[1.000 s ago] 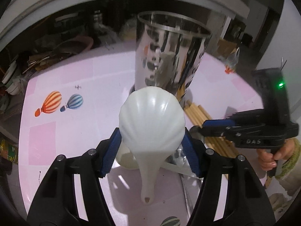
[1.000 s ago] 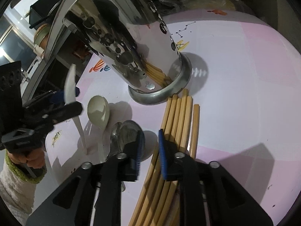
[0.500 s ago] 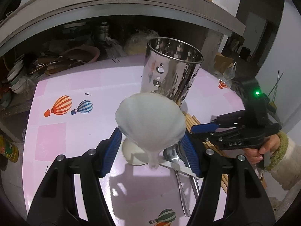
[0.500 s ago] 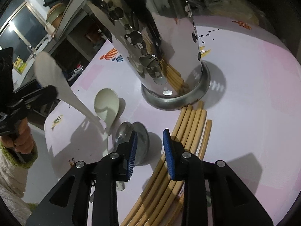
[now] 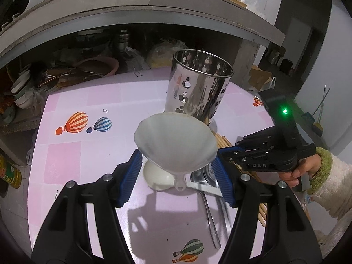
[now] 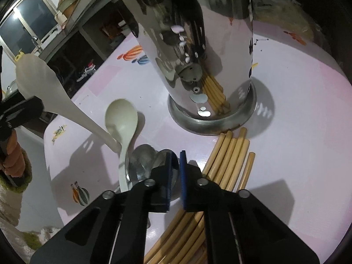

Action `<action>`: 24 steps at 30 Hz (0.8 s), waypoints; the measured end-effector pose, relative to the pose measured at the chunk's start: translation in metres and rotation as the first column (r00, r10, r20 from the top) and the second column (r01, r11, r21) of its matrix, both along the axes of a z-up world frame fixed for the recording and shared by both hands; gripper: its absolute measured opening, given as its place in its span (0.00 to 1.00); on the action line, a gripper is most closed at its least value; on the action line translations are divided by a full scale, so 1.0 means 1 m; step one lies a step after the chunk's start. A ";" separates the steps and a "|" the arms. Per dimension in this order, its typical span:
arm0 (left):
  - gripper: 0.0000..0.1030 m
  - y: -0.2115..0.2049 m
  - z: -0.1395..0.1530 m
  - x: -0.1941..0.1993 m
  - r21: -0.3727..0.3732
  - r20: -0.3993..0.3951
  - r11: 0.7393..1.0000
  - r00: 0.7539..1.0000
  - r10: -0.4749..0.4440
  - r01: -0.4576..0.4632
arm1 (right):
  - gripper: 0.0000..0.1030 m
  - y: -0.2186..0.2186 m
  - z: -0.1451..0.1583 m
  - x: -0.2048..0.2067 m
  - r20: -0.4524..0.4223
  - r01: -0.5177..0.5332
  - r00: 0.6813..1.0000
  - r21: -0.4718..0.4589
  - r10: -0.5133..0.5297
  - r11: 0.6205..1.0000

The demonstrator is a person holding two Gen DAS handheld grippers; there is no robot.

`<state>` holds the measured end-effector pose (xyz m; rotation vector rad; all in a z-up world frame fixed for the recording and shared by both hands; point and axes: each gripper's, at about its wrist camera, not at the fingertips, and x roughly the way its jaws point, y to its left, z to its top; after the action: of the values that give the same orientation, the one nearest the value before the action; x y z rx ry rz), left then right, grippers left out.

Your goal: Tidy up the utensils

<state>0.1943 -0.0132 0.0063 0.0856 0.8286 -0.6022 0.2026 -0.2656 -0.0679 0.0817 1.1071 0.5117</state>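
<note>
My left gripper point(image 5: 178, 176) is shut on the bowl of a white plastic spoon point(image 5: 176, 143), held above the pink table with its handle pointing down. In the right wrist view the same spoon point(image 6: 44, 88) hangs at the left. A perforated steel utensil holder point(image 5: 198, 92) stands upright beyond it. My right gripper point(image 6: 176, 176) is shut with nothing seen between its pads. It hovers low between two metal spoons point(image 6: 143, 160) and a row of bamboo chopsticks point(image 6: 231, 158). A second white spoon point(image 6: 122, 118) lies flat beside the metal ones.
The pink table point(image 5: 88, 154) carries balloon prints. A low shelf behind it holds a pink basin point(image 5: 99, 66), stacked bowls point(image 5: 19, 90) and clutter. A person's hand with a green cuff point(image 5: 316, 167) grips the right tool.
My left gripper has risen and drawn back from the holder with the white spoon. The right gripper's jaws have closed from a narrow gap, and it has rolled.
</note>
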 end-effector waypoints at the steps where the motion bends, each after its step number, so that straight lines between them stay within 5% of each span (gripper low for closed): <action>1: 0.59 0.001 0.001 -0.001 -0.002 0.001 1.000 1.000 0.002 -0.002 | 0.04 0.000 0.002 -0.001 0.011 0.006 1.000 -0.009 -0.006 1.000; 14: 0.59 0.010 0.021 -0.021 -0.029 0.057 0.999 0.998 0.025 -0.023 | 0.03 0.002 0.063 -0.035 0.232 0.092 0.971 -0.157 -0.054 0.983; 20: 0.59 0.013 0.029 -0.029 -0.033 0.073 0.999 0.997 0.024 -0.022 | 0.10 -0.015 0.050 -0.019 0.093 0.046 0.995 -0.005 -0.046 0.999; 24: 0.59 0.017 0.029 -0.030 -0.037 0.067 0.999 0.997 0.031 -0.029 | 0.32 -0.016 0.030 -0.008 0.037 0.027 0.999 0.012 -0.027 1.000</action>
<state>0.1639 0.0041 0.0351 0.0605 0.7522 -0.5829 0.1951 -0.2821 -0.0383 0.0970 1.0652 0.4938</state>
